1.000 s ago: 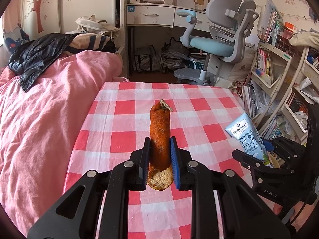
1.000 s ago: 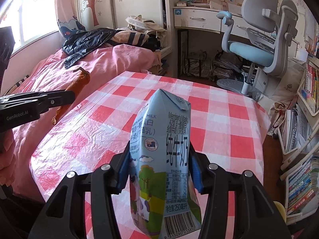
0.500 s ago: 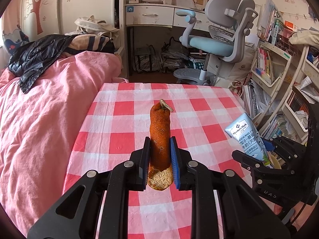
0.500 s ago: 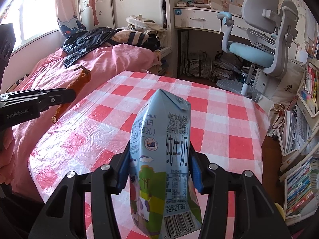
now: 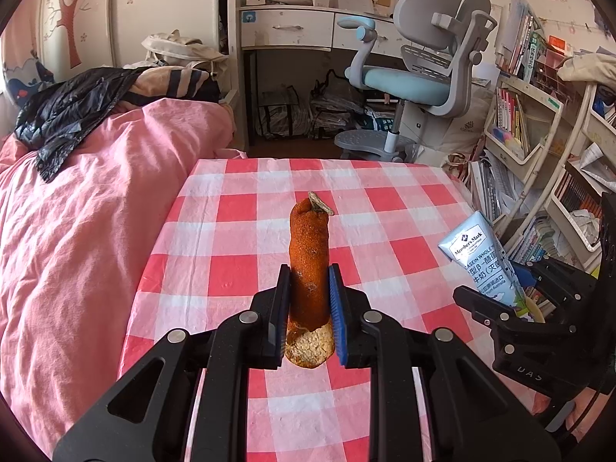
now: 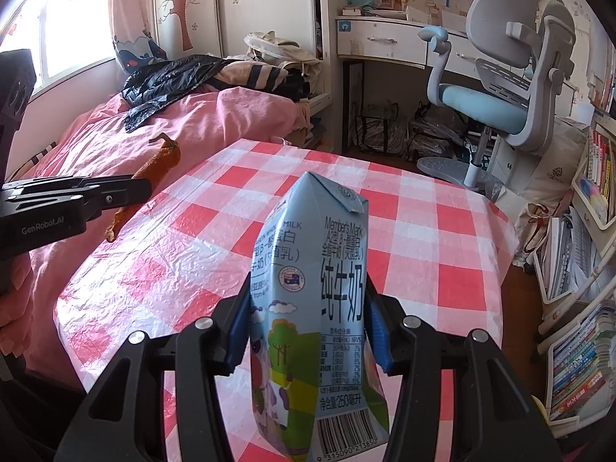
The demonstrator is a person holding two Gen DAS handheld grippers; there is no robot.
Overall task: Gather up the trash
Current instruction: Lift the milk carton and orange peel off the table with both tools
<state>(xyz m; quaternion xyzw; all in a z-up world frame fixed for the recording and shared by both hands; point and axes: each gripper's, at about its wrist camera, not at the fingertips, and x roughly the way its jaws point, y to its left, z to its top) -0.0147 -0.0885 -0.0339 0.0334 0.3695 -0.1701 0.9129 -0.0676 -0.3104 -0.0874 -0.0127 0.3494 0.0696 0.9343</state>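
- Nothing has changed over the last second: both grippers hang in the same place above the table (image 5: 215, 231), each with its piece of trash already lifted. By my reading the pick-ups are done and only the drop-off is left.
- No bin or bag for the trash shows in either view, so where the load should go cannot be told.
- The table itself, under a red-and-white checked cloth, looks bare; no more trash is visible on it.
- A bed (image 5: 77, 231) with a pink cover lies just beside the table on the left; a chair (image 5: 423, 77) and crowded shelves (image 5: 539, 134) stand beyond and to the right, narrowing any path that way.
- The right gripper (image 6: 308, 327) is clamped on a blue milk carton (image 6: 319, 269), held upright, pads against both sides.
- The left gripper (image 5: 310, 308) pinches a strip of peel (image 5: 310, 254) near its lower end, the stem end pointing away.
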